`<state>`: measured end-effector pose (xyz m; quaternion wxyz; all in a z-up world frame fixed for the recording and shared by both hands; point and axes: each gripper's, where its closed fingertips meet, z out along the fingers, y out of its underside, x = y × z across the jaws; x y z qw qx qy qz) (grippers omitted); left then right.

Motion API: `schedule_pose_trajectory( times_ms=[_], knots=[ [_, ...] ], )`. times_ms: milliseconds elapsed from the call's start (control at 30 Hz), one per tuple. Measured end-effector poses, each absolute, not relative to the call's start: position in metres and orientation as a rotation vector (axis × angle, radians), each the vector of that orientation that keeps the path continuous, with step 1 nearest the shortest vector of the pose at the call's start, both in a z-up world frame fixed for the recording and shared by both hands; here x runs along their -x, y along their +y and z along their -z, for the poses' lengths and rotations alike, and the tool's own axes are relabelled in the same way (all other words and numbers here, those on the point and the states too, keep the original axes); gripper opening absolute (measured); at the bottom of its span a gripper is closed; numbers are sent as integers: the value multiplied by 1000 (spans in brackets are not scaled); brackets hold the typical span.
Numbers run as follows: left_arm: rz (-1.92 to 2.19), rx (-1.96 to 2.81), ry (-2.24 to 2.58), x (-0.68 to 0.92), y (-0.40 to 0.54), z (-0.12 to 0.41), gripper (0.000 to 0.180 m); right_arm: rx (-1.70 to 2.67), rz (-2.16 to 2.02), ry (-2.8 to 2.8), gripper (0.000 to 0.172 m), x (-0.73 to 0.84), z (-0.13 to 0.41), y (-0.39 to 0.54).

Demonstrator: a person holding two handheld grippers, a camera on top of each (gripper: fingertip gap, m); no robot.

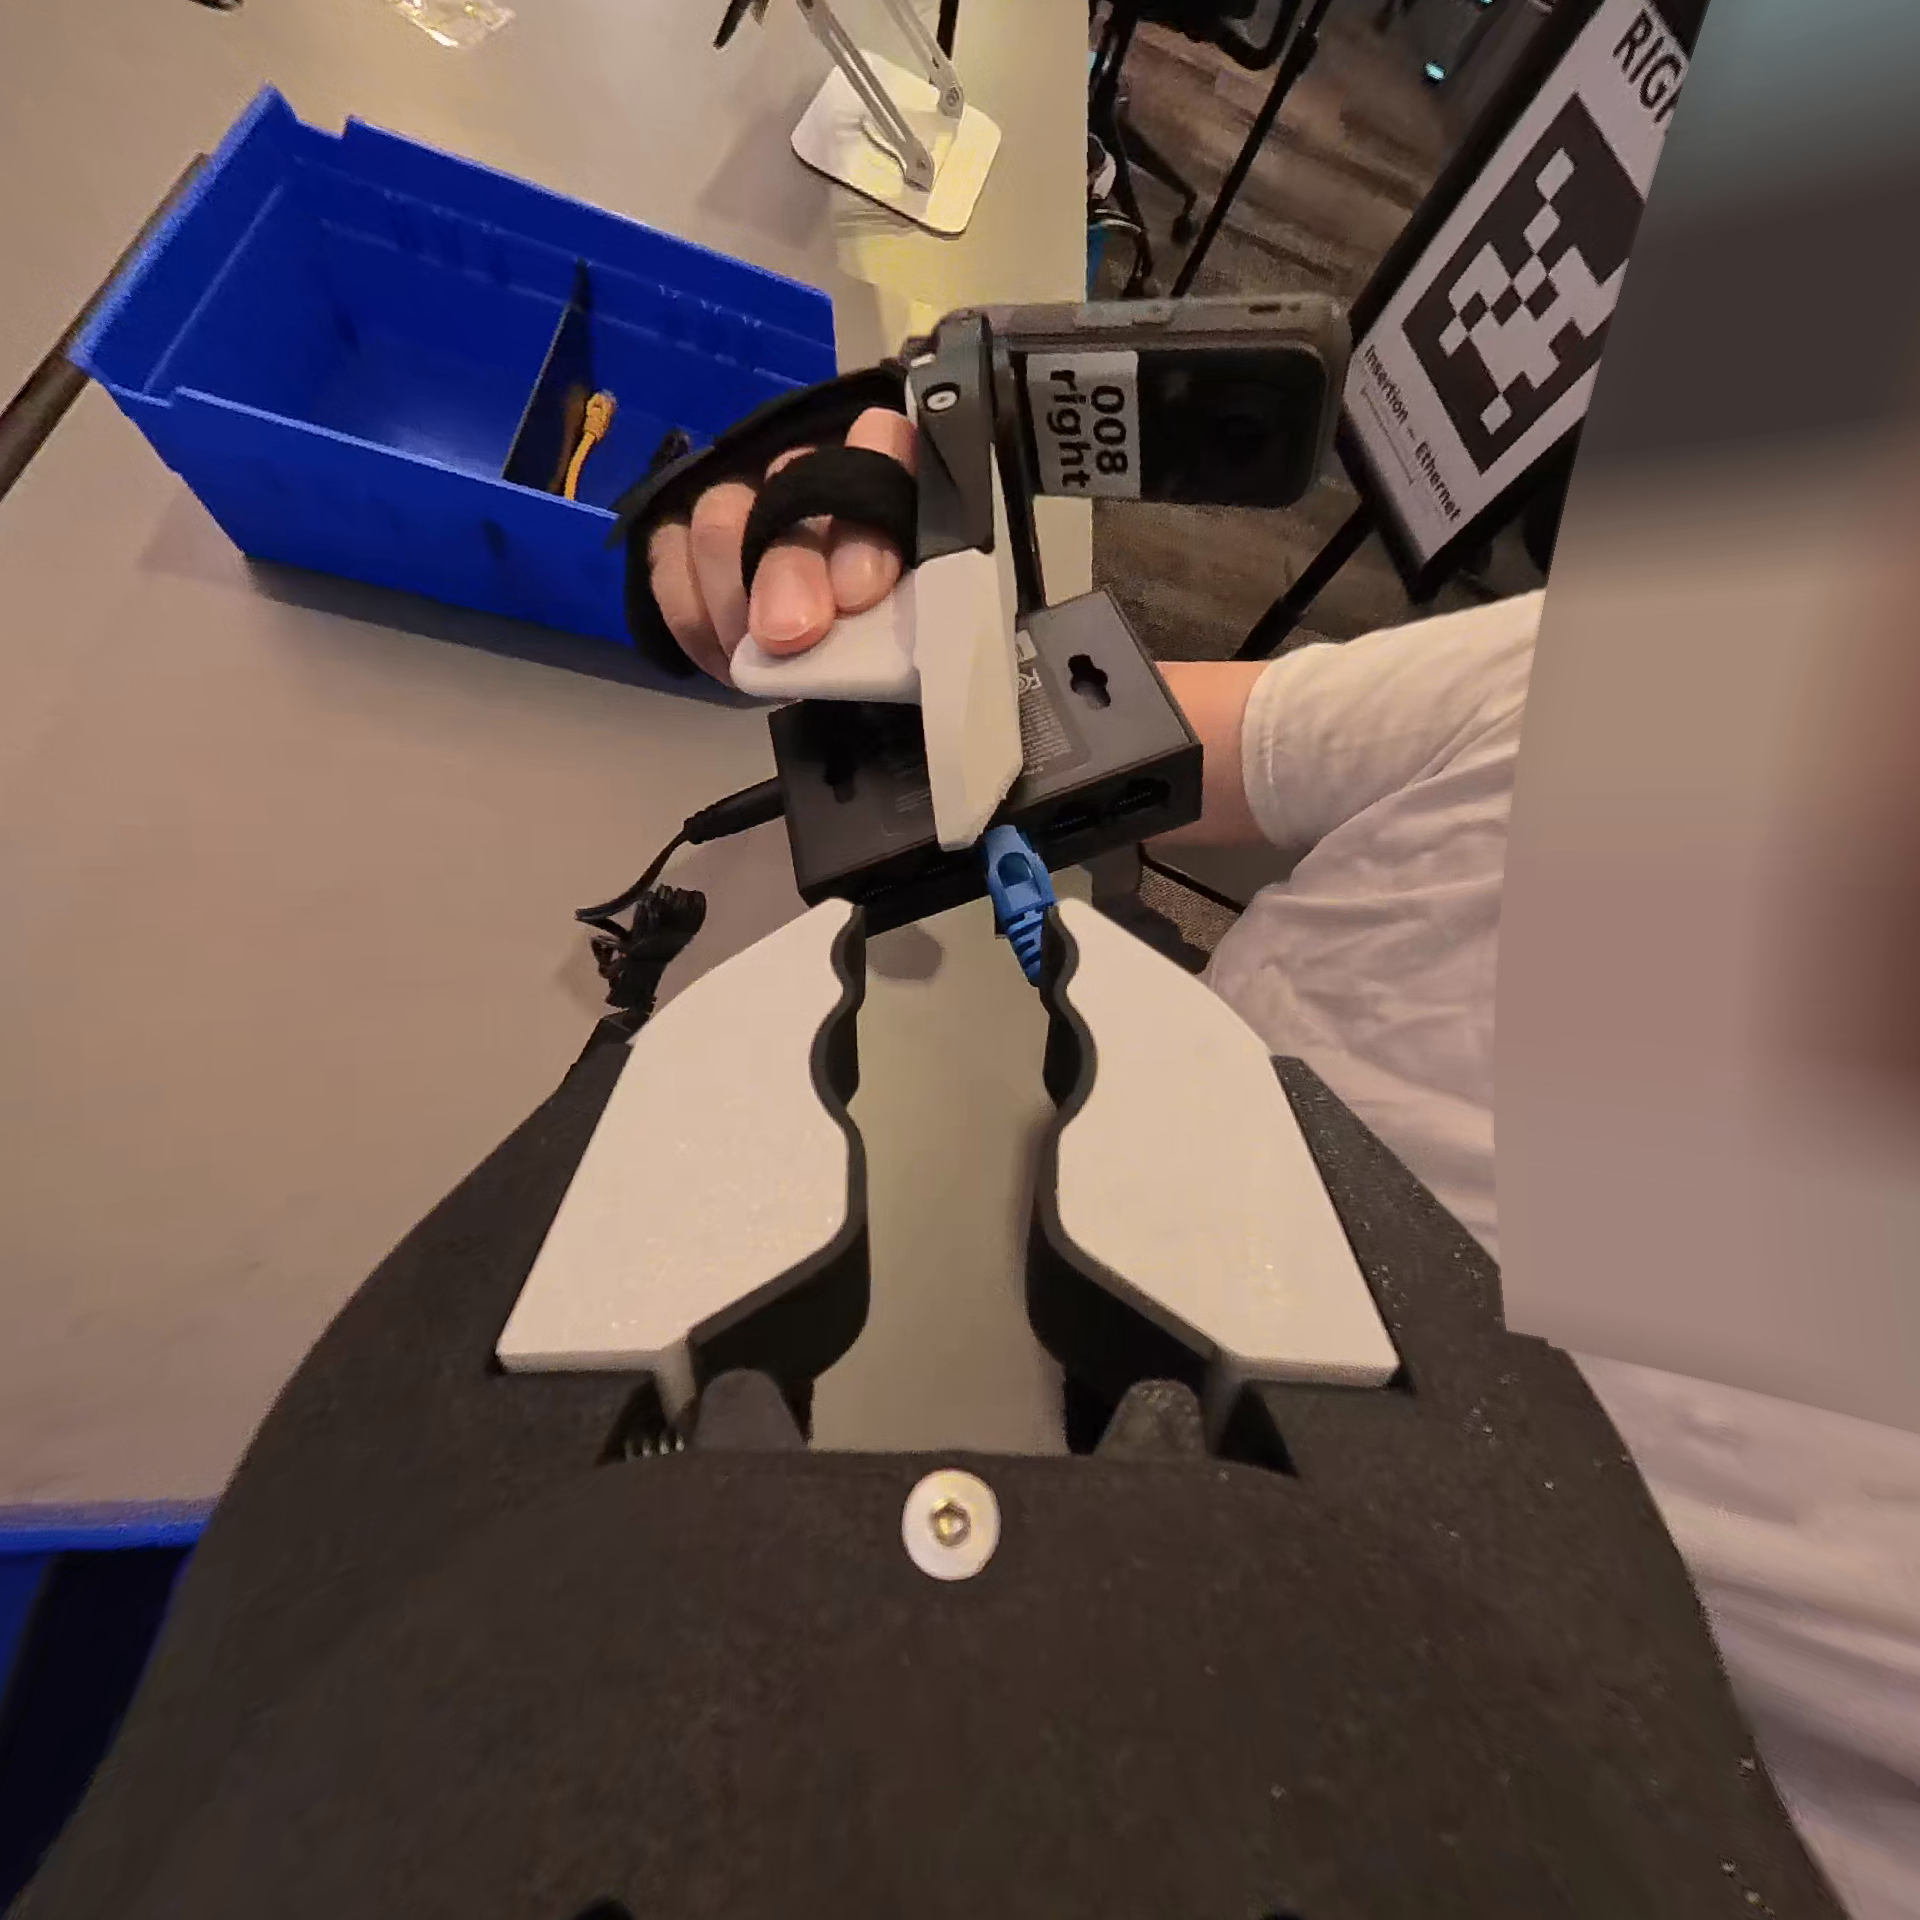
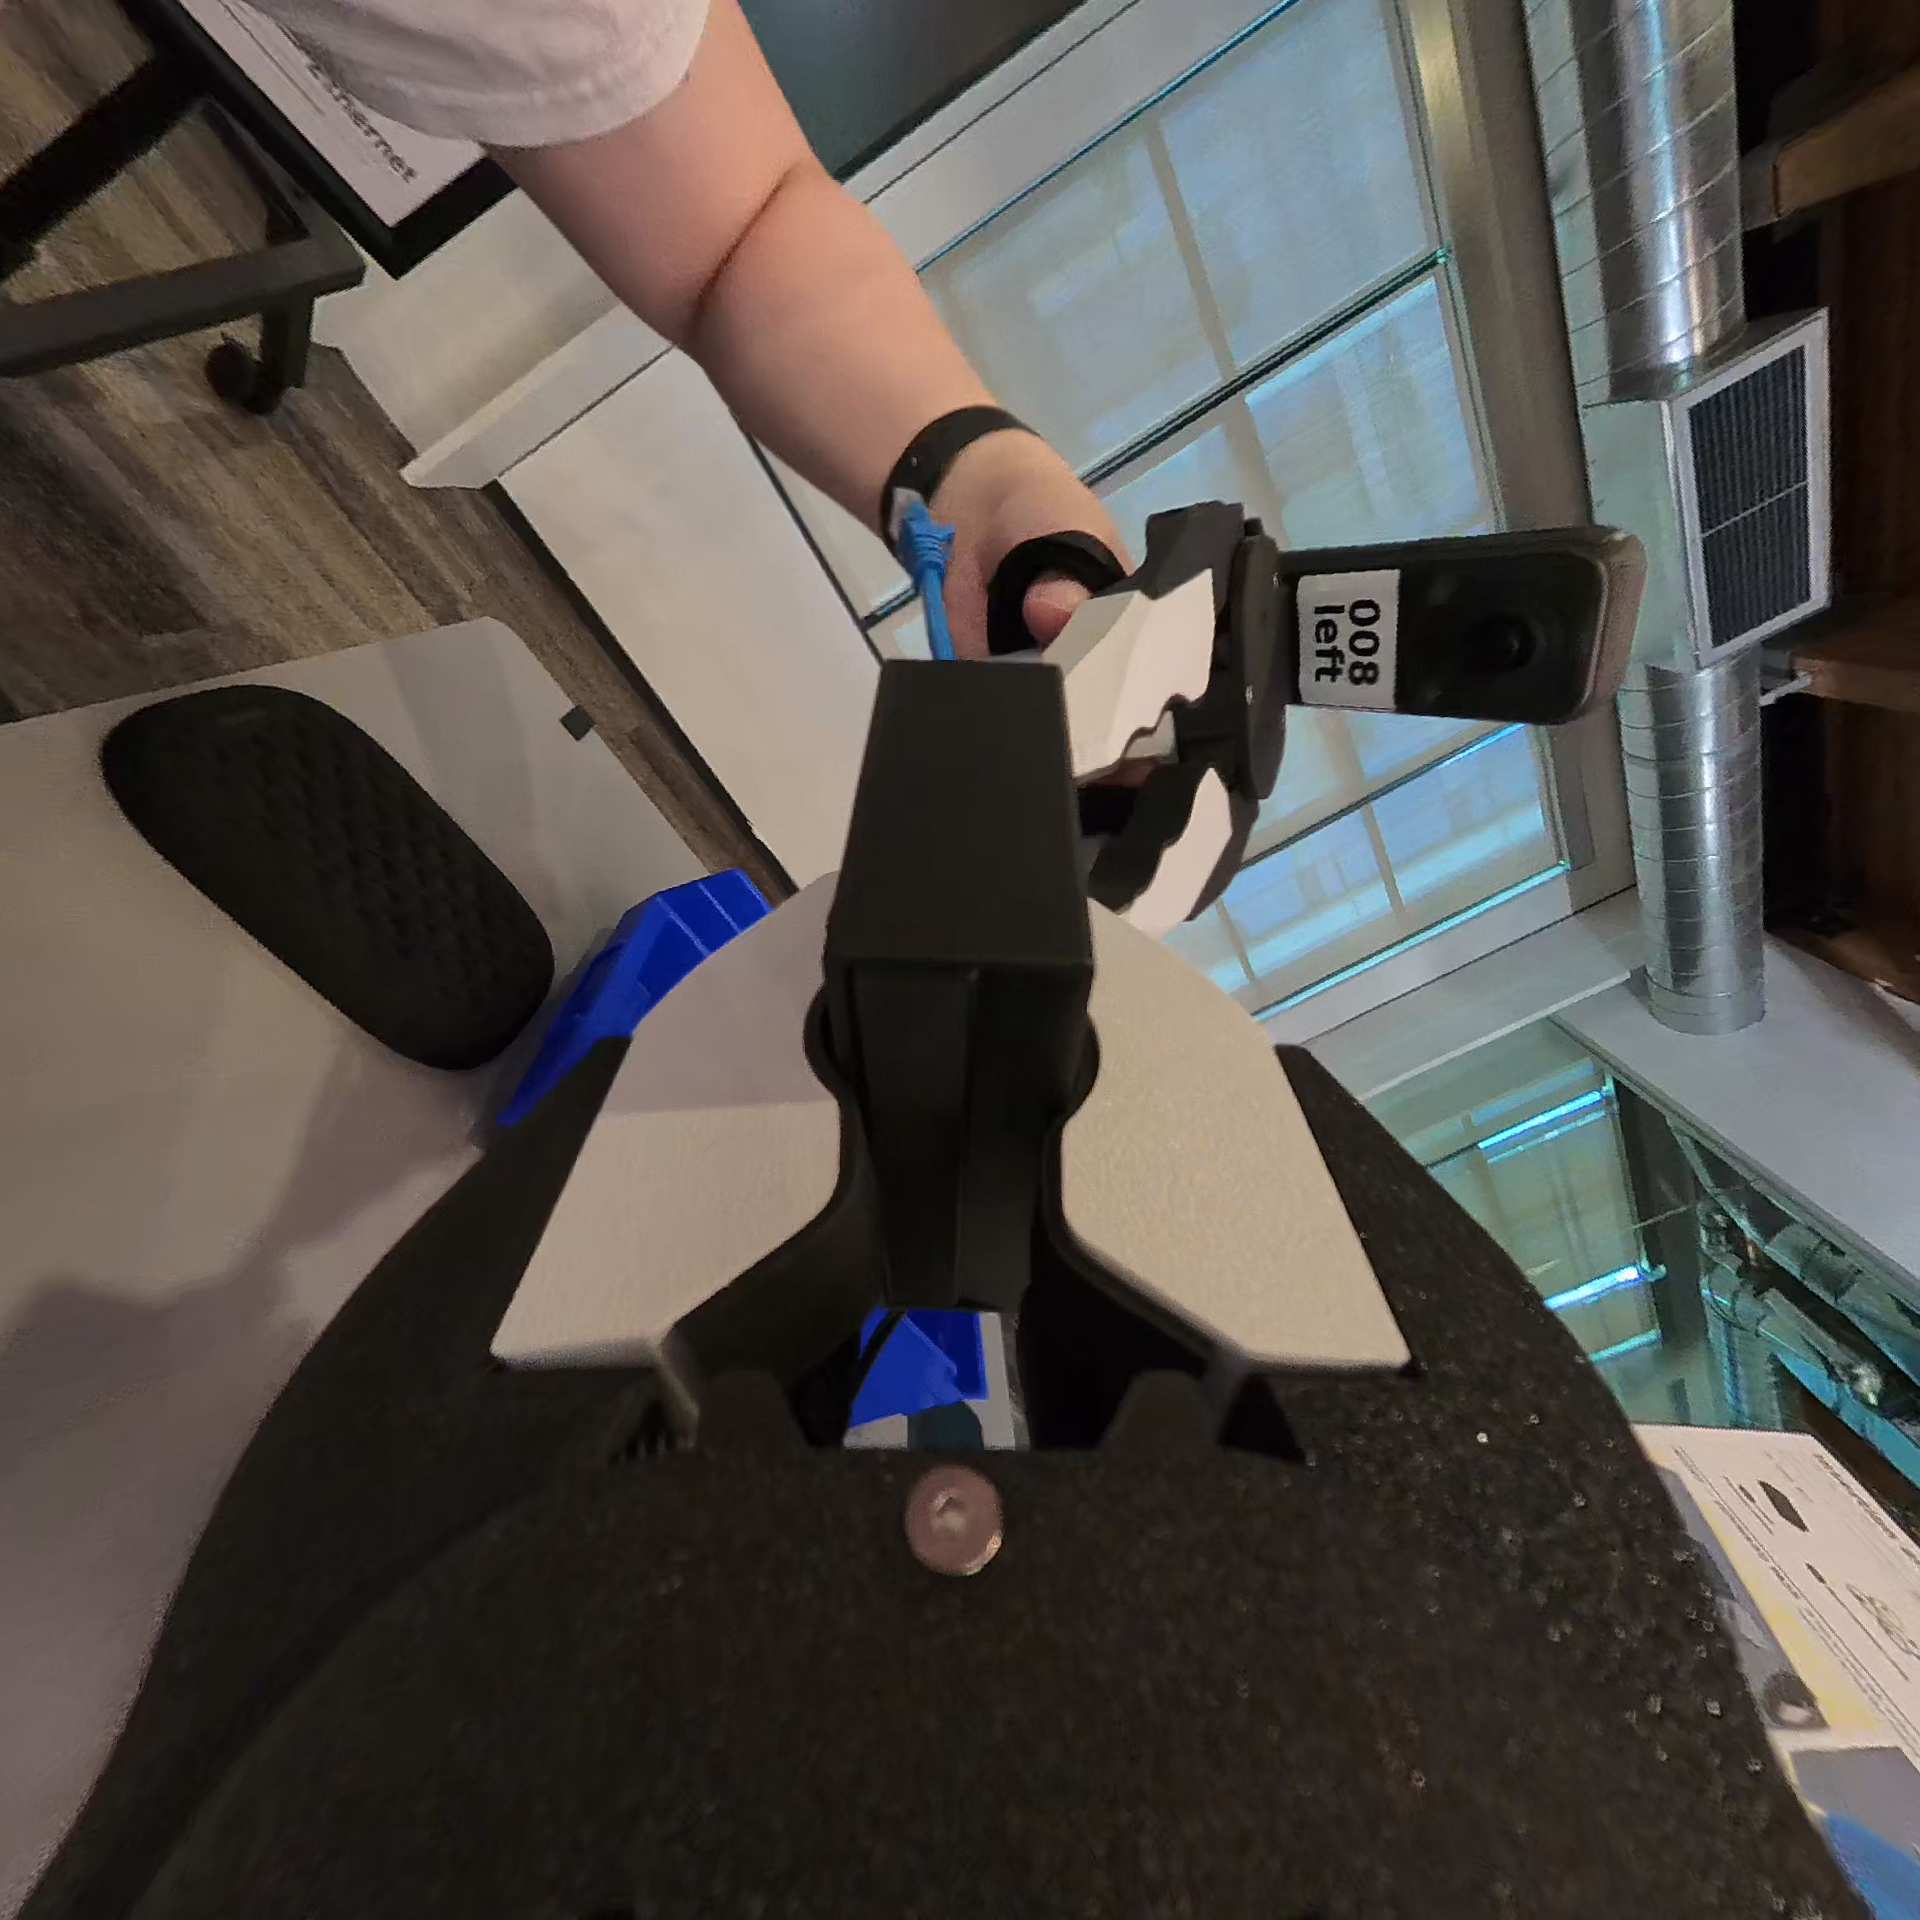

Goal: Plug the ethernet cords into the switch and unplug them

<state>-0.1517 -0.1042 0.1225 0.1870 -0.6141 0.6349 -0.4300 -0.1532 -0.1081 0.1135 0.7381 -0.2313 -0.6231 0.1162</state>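
Note:
In the left wrist view my right gripper holds the black switch above the grey table, ports facing me. A blue ethernet plug sits in a port on the switch's front edge. My left gripper is open just below the switch. The plug's boot lies against the right finger, with a clear gap to the left pad. In the right wrist view my right gripper is shut on the switch. The blue cord rises behind it, and the left gripper stands open beyond.
A blue bin holding a yellow cord stands at the back left. The switch's black power lead is coiled on the table. A white stand base is farther back. A black textured pad lies on the table. Both grippers' tips are close together, under 4 cm apart.

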Motion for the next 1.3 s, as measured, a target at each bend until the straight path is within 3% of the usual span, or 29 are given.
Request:
schedule_pose_trajectory(
  times_ms=[167, 433, 833, 1000, 1100, 1167, 1300],
  knots=[
    [1220, 1692, 1862, 155, -111, -125, 30, 505, -215, -1390, 31, 155, -113, -110],
    [547, 1253, 2020, 153, -106, -115, 34, 606, -206, -1441, 31, 162, -99, -98],
    [349, 1269, 2042, 142, -93, -109, 14, 749, -285, -1345, 31, 159, -105, -82],
    [268, 1278, 2068, 144, -90, -110, 24, 738, -304, -1327, 31, 155, -107, -81],
    [77, 1227, 2059, 146, -77, -107, 44, 713, -341, -1314, 31, 154, -111, -85],
    [96, 1225, 2072, 143, -80, -104, 28, 714, -362, -1306, 31, 154, -114, -87],
    [80, 1187, 2071, 140, -81, -108, 26, 746, -354, -1315, 31, 150, -111, -83]
  ],
)
